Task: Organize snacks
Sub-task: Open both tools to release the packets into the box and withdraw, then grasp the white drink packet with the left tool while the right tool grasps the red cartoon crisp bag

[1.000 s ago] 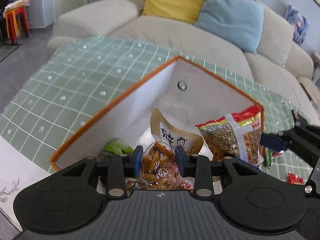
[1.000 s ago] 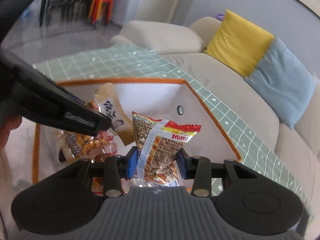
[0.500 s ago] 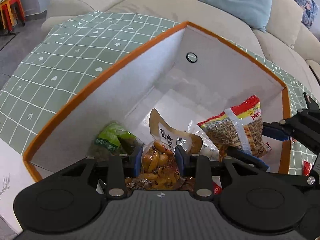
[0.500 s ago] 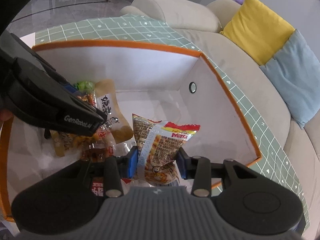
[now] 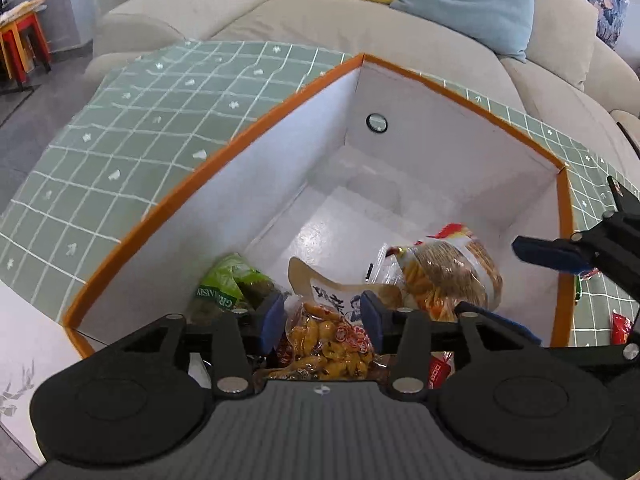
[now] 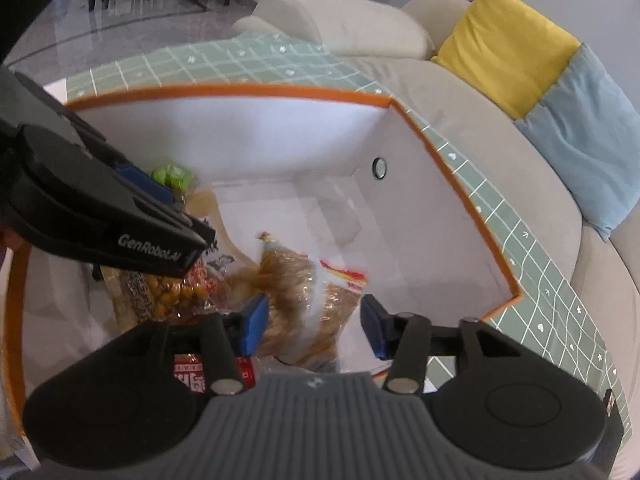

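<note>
A white box with an orange rim [image 5: 224, 168] sits on a desk covered with a green grid-patterned cloth [image 5: 152, 128], and a beige sofa [image 5: 360, 20] stands just behind it with a yellow cushion [image 6: 504, 40] and a light blue cushion [image 6: 580, 132] side by side. Both claws reach down into the box. The left claw [image 5: 322, 320] is clenched on a clear bag of orange-brown nuts [image 5: 328, 340], which it holds low in the box at the near wall; in the right wrist view its black body crosses the left half of the box and carries the white lettering "GenRobot.AI". Behind that bag stands a tan pouch [image 5: 340, 286] printed with dark Chinese characters and a small face drawing, which partly hides the box floor. To the left of the pouch lies a green packet [image 5: 228, 284] against the white wall, its lettering blurred. The right claw [image 6: 314, 322] is released, its blue pads spread wide on either side of a red-and-clear noodle snack bag [image 6: 304, 300] that lies motion-blurred on the box floor near the middle, free of the pads as far as the view shows. A red packet with white Chinese characters [image 6: 192, 372] lies at the near edge beneath the claws. A round metal eyelet [image 5: 377, 123] is set in the far wall of the box. Outside the box, a small red wrapper [image 5: 620, 326] lies on the cloth at the right. A red and yellow stool [image 5: 24, 44] stands on the grey floor to the far left.
</note>
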{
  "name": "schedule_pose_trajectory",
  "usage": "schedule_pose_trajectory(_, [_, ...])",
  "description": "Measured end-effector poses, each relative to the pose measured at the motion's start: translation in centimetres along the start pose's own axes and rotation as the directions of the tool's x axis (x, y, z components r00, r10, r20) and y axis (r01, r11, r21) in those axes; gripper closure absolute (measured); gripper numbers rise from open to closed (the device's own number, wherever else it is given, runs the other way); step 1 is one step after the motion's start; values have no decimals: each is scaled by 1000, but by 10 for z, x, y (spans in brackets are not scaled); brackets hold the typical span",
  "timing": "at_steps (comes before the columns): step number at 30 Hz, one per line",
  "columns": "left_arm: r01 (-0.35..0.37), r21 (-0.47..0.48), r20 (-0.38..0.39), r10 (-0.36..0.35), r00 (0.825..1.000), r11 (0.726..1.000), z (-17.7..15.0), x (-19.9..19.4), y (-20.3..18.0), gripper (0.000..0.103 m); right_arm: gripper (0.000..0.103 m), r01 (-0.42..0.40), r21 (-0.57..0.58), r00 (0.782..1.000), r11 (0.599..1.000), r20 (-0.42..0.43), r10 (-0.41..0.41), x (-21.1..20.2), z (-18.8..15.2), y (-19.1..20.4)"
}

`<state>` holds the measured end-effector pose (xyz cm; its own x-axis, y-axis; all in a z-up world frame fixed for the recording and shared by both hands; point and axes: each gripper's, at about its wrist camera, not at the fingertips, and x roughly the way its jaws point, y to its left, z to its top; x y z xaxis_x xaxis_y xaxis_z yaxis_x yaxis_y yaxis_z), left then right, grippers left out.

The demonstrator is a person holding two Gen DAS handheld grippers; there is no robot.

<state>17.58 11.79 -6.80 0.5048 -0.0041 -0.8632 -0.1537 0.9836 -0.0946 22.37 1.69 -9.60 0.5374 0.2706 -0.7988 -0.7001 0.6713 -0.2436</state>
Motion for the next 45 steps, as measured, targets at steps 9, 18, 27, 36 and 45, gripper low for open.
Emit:
schedule_pose_trajectory(9, [-16, 12, 168, 14, 986, 1000, 0, -45, -10, 33, 35, 44, 93, 993, 995, 101, -54, -44, -8, -13])
schedule_pose_trajectory(18, [-8, 88, 305, -20, 952, 996, -20, -83, -43, 30, 26, 77, 282, 979, 956, 161, -126, -92, -40, -29])
schedule_pose_trajectory(27, [24, 194, 330, -88, 940, 981, -51, -97, -85, 30, 19, 88, 402, 981, 911, 124, -149, -121, -95, -37])
schedule_pose_trajectory(36, [97, 290, 273, -179, 945, 952, -78, -89, -129, 30, 15, 148, 534, 980, 833, 34, -196, -132, -157, -60])
schedule_pose_trajectory(45, [157, 365, 195, -240, 951, 918, -102, -63, -164, 30, 15, 209, 668, 975, 715, -82, -208, -120, -213, -86])
